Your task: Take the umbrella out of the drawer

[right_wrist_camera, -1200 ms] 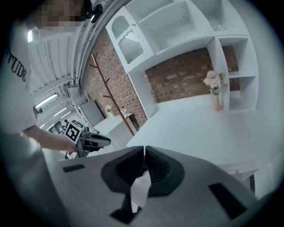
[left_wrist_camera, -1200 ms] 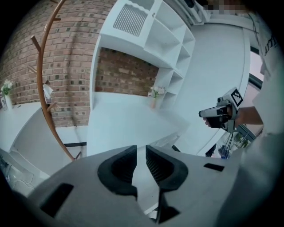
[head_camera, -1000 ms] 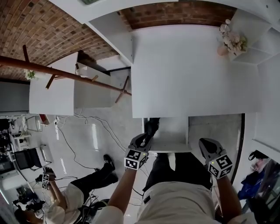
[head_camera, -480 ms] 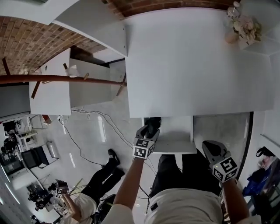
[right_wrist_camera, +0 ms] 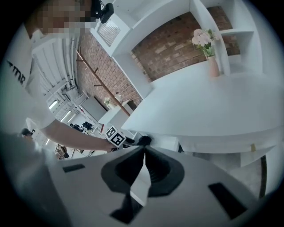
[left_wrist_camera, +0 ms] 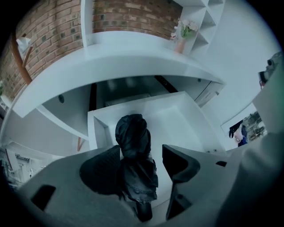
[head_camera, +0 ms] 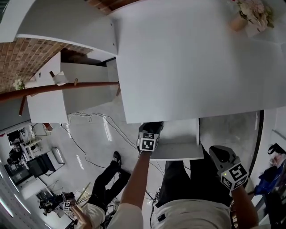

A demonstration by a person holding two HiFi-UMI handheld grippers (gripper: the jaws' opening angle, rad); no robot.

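Observation:
A black folded umbrella (left_wrist_camera: 132, 133) lies lengthwise in the open white drawer (left_wrist_camera: 186, 115) under the desk. My left gripper (left_wrist_camera: 142, 155) points steeply down into the drawer, and its jaws are opening. The umbrella sits between them, close against the left jaw, with a gap to the right jaw. In the head view this gripper (head_camera: 151, 129) is at the left front corner of the drawer (head_camera: 178, 136), over the umbrella (head_camera: 154, 125). My right gripper (head_camera: 219, 154) hangs to the right of the drawer, in front of the desk. Its jaws (right_wrist_camera: 143, 150) are shut, with nothing between them.
The white desk top (head_camera: 187, 67) overhangs the drawer. A vase of flowers (head_camera: 250, 13) stands at its far right. A wooden pole (head_camera: 67, 87) and white cabinets are to the left. A person (head_camera: 89, 201) sits on the floor at lower left, near cables.
My left gripper has gone down into the drawer, over the umbrella, and its arm now reaches further forward. My right gripper has dropped a little beside the drawer.

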